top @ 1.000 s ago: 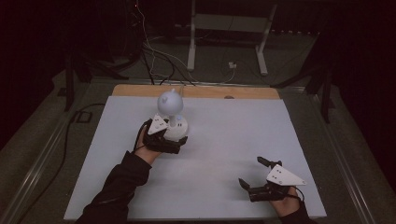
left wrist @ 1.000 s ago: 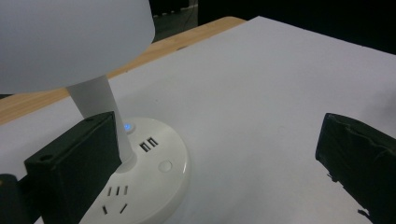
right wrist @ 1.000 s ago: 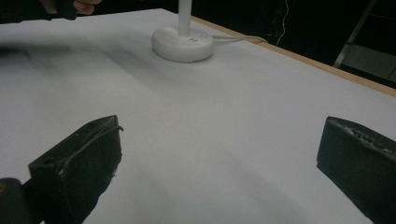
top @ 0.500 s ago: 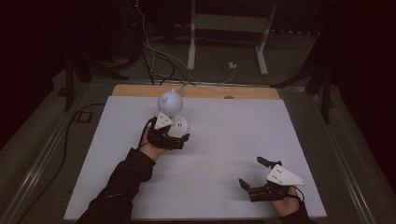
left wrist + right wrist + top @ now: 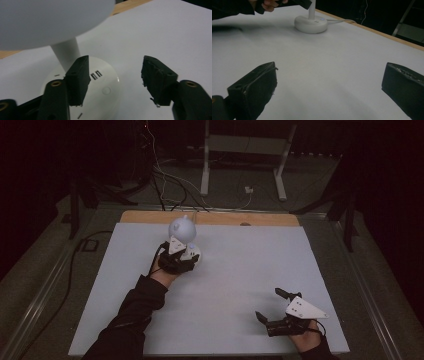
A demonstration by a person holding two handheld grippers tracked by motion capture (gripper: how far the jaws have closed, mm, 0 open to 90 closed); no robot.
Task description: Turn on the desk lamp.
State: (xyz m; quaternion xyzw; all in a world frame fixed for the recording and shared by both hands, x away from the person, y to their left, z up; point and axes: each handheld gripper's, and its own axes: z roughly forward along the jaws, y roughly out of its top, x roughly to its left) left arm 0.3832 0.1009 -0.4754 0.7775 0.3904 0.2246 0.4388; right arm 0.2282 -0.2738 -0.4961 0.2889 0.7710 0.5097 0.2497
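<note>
My left gripper [image 5: 187, 257] at centre-left of high view, jaws apart, empty, poised over round base [image 5: 100, 92] of white lamp [image 5: 183, 236]; one jaw over base top beside stem [image 5: 66, 56], other over bare table [image 5: 240, 270]

Lamp stands upper centre-left, near table's far wooden edge, globe head [image 5: 181, 226] above stem

My right gripper [image 5: 280, 312] lower right, jaws wide apart, holding nothing, well apart from lamp

Risks as I judge: jaw knocks stem, top-heavy lamp tips; push slides base toward far edge; cord [image 5: 342, 21] behind base could snag
</note>
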